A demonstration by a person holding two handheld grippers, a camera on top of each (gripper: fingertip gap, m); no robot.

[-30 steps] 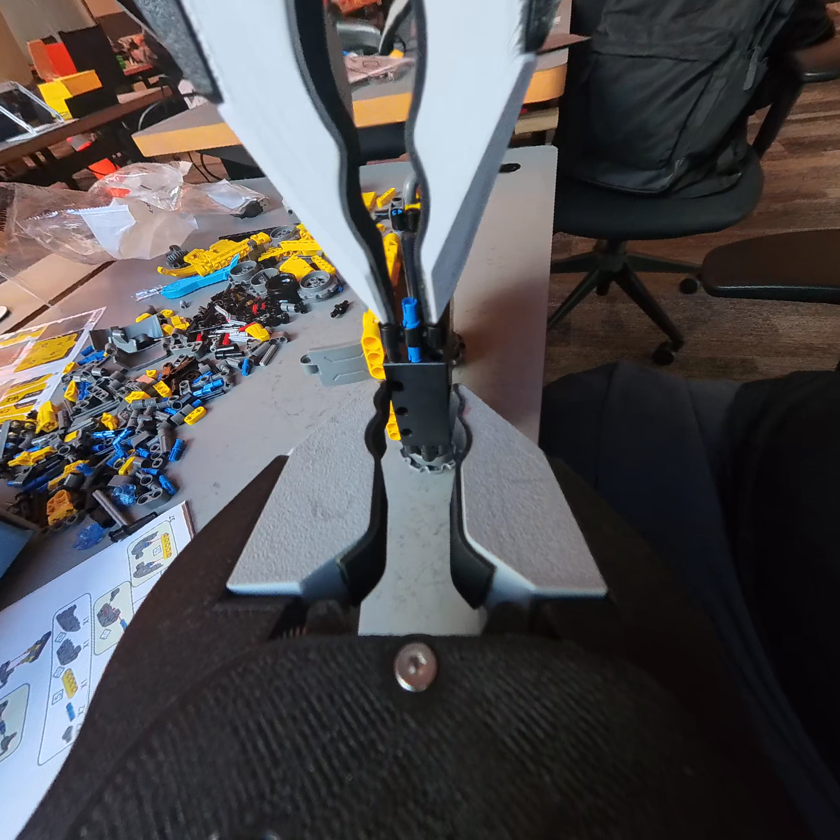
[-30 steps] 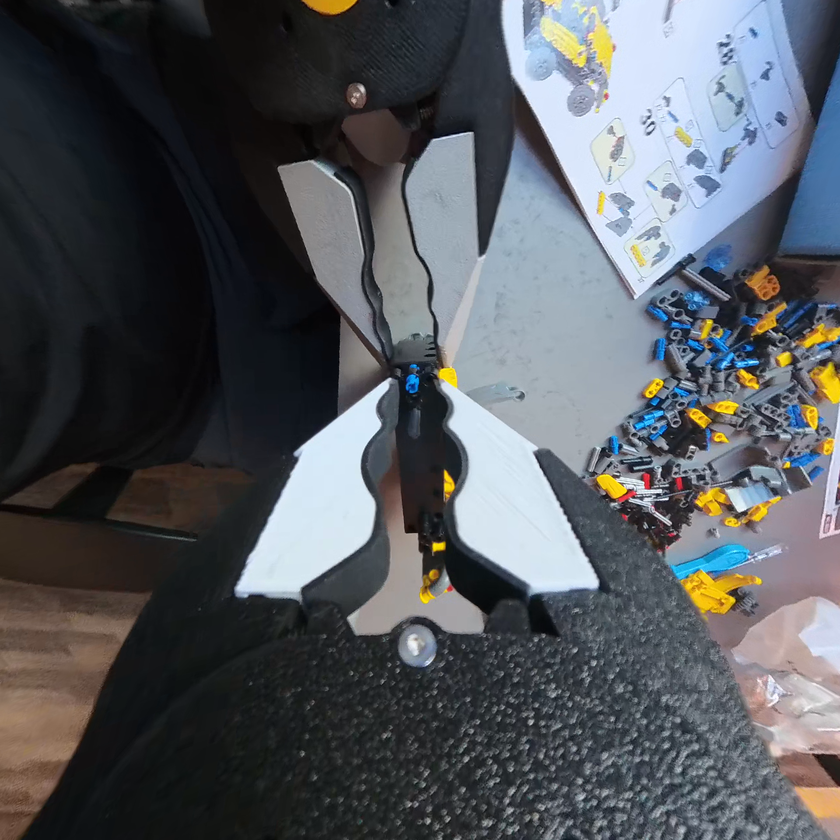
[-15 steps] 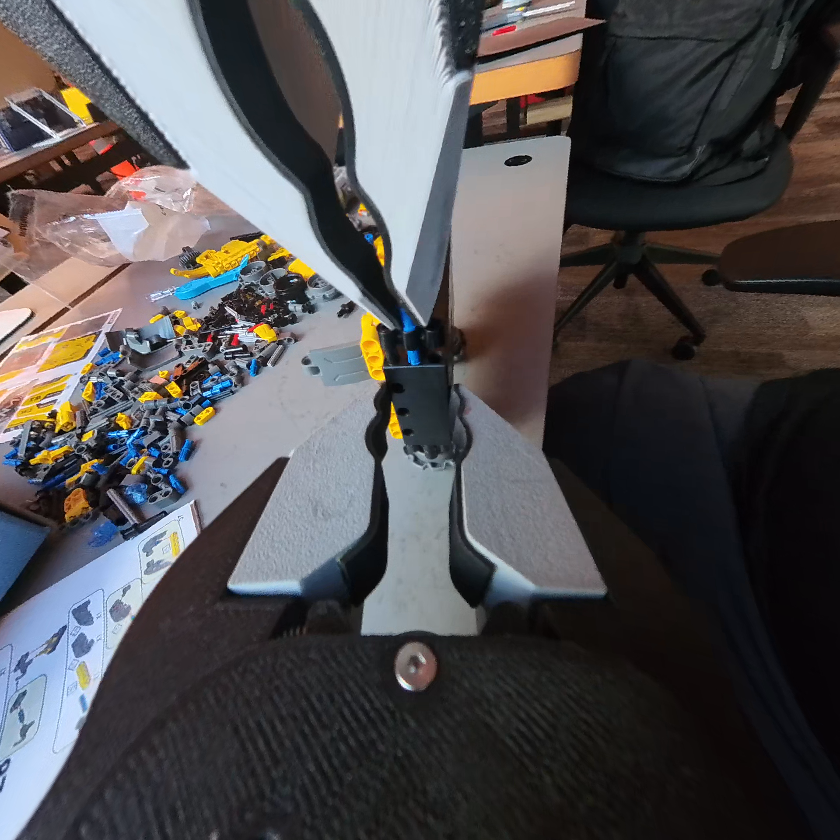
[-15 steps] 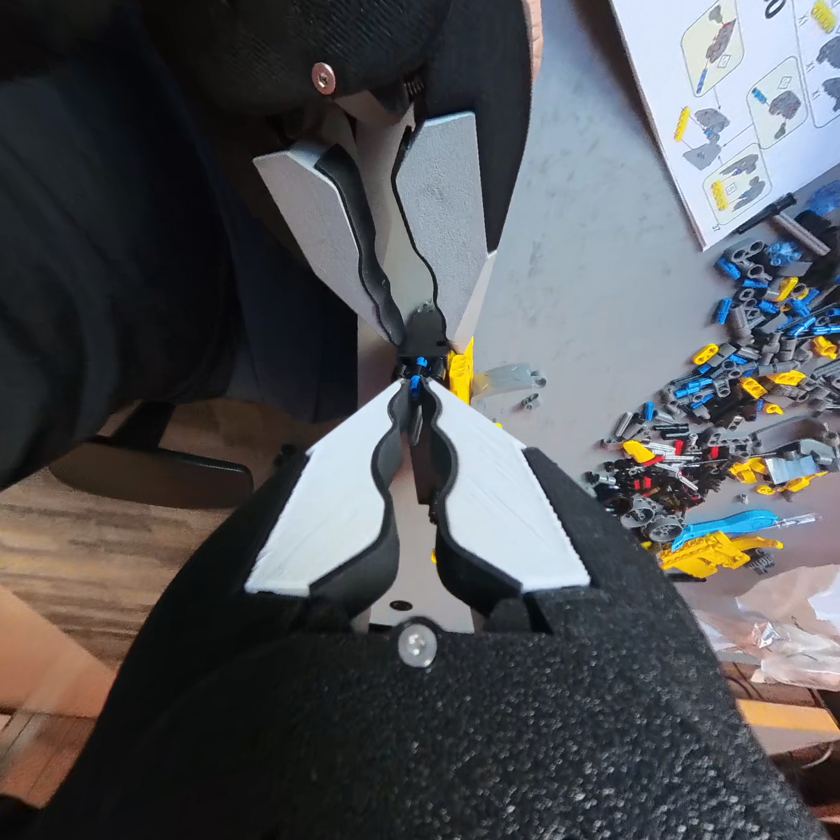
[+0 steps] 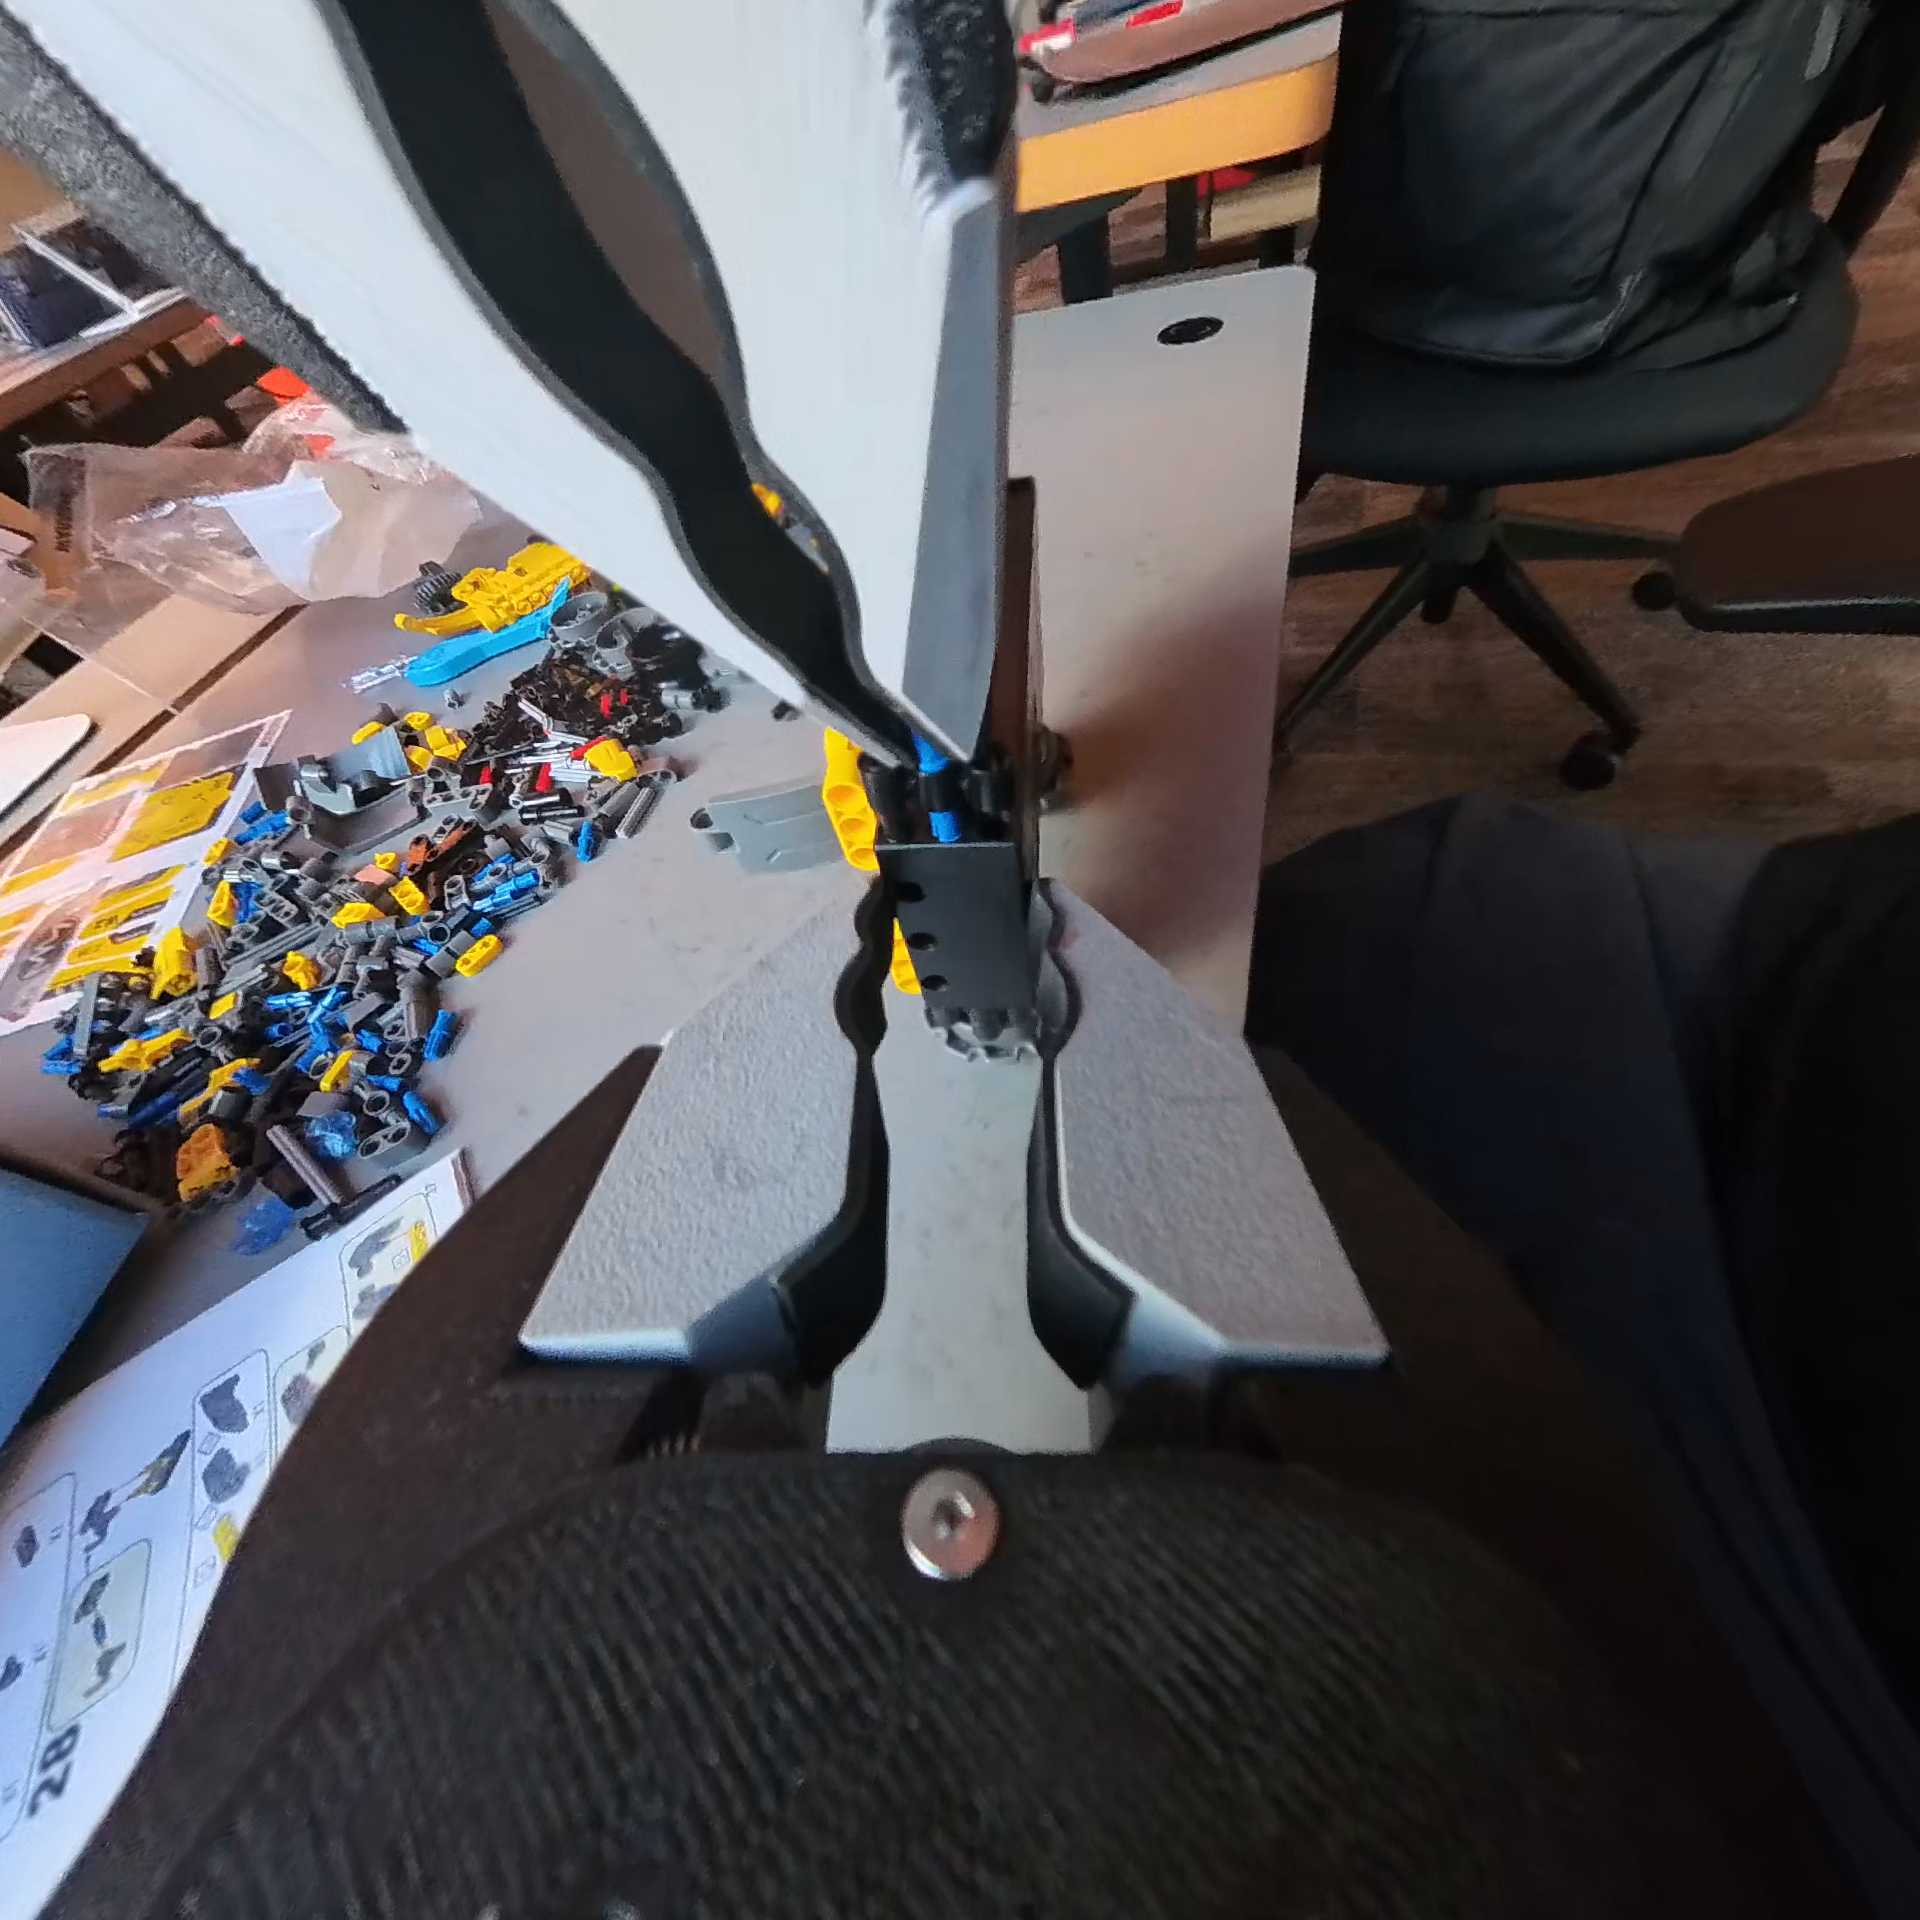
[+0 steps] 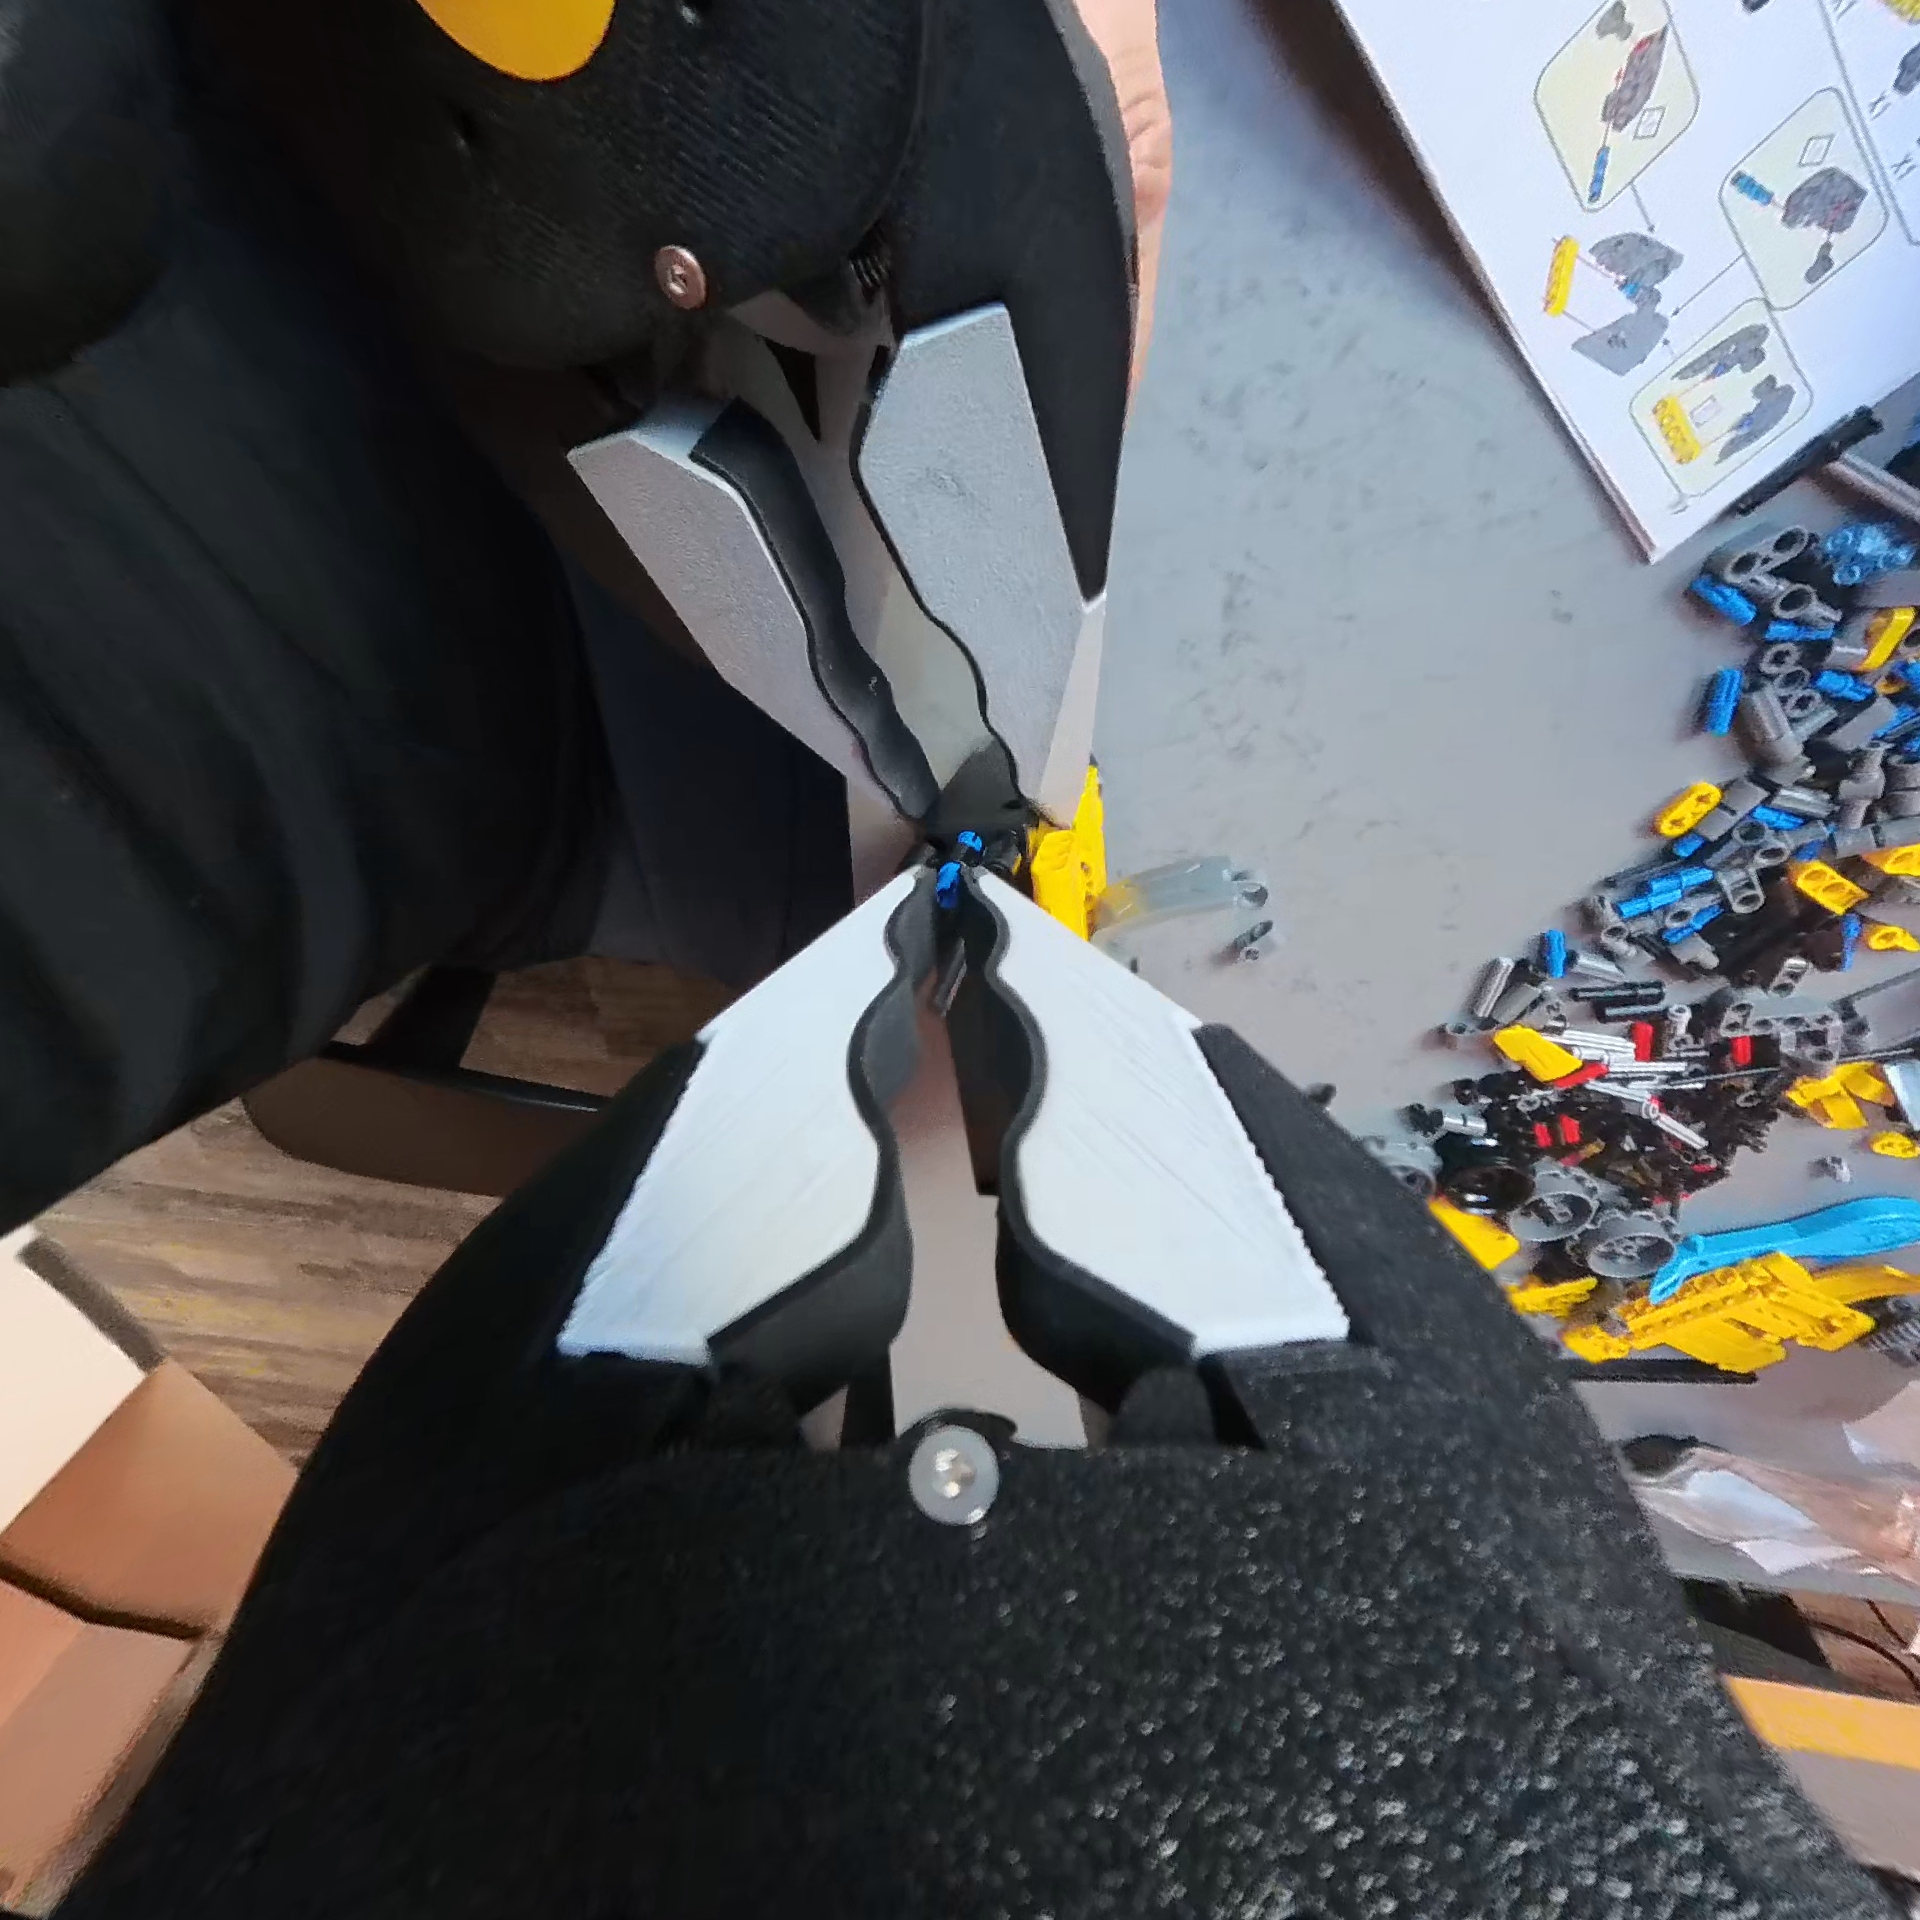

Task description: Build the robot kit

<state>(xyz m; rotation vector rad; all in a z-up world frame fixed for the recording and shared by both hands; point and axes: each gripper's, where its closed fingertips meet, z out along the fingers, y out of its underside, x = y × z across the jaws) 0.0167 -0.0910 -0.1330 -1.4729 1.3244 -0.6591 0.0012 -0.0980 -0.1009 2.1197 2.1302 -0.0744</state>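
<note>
Grey tabletop (image 5: 623, 935) is carrying everything here, and over on its left side a loose heap of small building pieces (image 5: 312, 935) in yellow, blue, grey and black is lying spread out, with a crumpled clear plastic bag (image 5: 208, 520) behind it and a printed instruction sheet (image 5: 156, 1455) lying near the table's front edge. A bright blue curved piece (image 5: 468, 649) is sitting at the back of the heap beside a yellow beam assembly (image 5: 509, 582). Just right of the heap a flat grey panel piece (image 5: 769, 831) is lying by itself.

Moving toward the middle, the left gripper (image 5: 961, 935) is clamping a black beam block (image 5: 961, 925), its jaws pressed against the block's two sides, with a grey toothed end showing at the near end and yellow holed beams showing at its left flank. The block is being held up just above the table's right edge. Coming down from above to meet it, the right gripper (image 5: 914, 743) is pinching a small blue pin (image 5: 940, 821) at the block's far end; its tips are drawn almost together around that pin. From the right wrist view the two grippers are meeting tip to tip over the table edge (image 6: 1299, 727).

Farther right, a black office chair (image 5: 1558, 395) is standing on the wooden floor (image 5: 1455, 675), and a person's dark clothing (image 5: 1558, 1143) is filling the near right corner.
</note>
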